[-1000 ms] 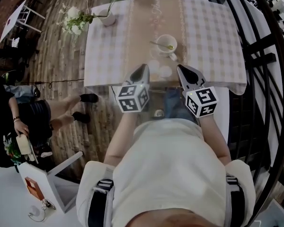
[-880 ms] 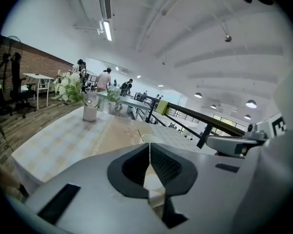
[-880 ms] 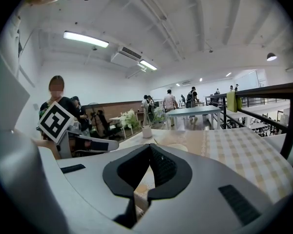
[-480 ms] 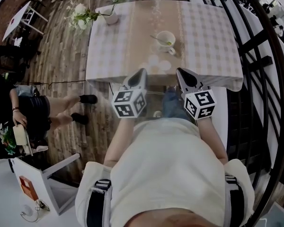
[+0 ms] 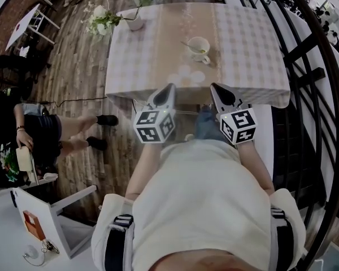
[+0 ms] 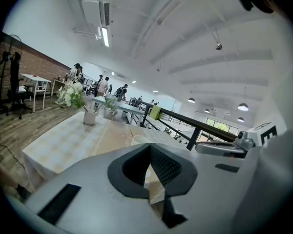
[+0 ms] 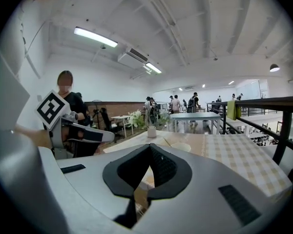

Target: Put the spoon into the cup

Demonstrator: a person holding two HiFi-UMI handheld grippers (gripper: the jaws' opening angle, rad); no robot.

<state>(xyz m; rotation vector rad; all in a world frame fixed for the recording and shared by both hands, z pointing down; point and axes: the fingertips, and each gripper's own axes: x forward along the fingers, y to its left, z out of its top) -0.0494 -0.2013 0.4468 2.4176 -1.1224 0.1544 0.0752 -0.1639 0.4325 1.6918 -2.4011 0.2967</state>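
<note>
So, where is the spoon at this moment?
In the head view the spoon sits in the cup on the table, right of the flower vase.

Table (image 5: 152, 55): open cloth lies between you and cup (image 5: 199, 46). Vase (image 5: 134, 22) stands far left corner. Railing (image 5: 330, 72) flanks your right.

Here we are: both arms are out in front, elbows bent, tools side by side at the near edge of the table (image 5: 243, 49). The left gripper (image 5: 167, 91) has its jaws pressed together with nothing between them, nose dipped slightly toward that edge. The right gripper (image 5: 219, 90) matches it, jaws closed and empty, a short gap away and level with its partner. Each marker cube sits on the side away from the table. The left forearm (image 5: 142, 165) and right forearm (image 5: 259, 165) run back from the table to the torso.
</note>
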